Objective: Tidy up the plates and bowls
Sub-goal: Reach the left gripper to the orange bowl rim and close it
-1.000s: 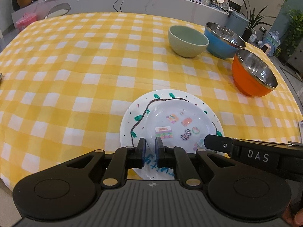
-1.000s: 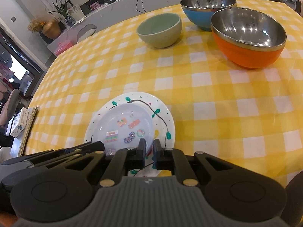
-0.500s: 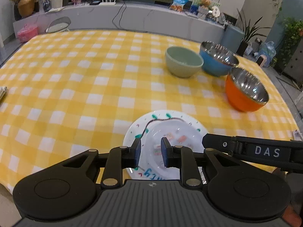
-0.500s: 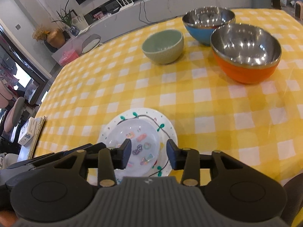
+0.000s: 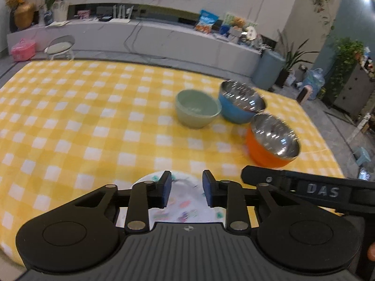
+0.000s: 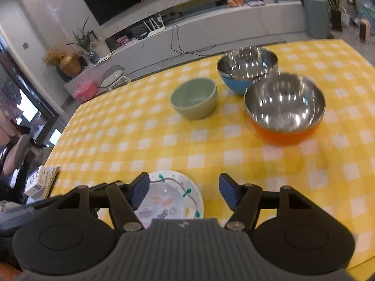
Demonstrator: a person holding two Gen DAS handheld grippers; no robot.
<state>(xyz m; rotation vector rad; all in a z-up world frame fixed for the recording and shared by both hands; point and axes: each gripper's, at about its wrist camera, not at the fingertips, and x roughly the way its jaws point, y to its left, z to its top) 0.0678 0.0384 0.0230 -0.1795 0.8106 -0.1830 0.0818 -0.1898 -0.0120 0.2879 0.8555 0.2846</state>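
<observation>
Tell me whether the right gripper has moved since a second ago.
Yes. The right gripper has lifted up and back from the stacked plates, which now look smaller below it; its jaws are opening, nothing between them.

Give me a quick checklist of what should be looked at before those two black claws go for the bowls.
1. Left gripper free of the plates: ok, its jaws are opening with nothing clamped.
2. Right gripper free: ok, jaws opening, nothing between them.
3. Small plate seated on the large plate: ok, stacked flat on the tablecloth.
4. Green bowl upright and empty: ok.
5. Blue bowl and orange bowl upright: ok; whether they touch, cannot tell.
6. Path from the plates to the bowls unobstructed: ok, only cloth between.
</observation>
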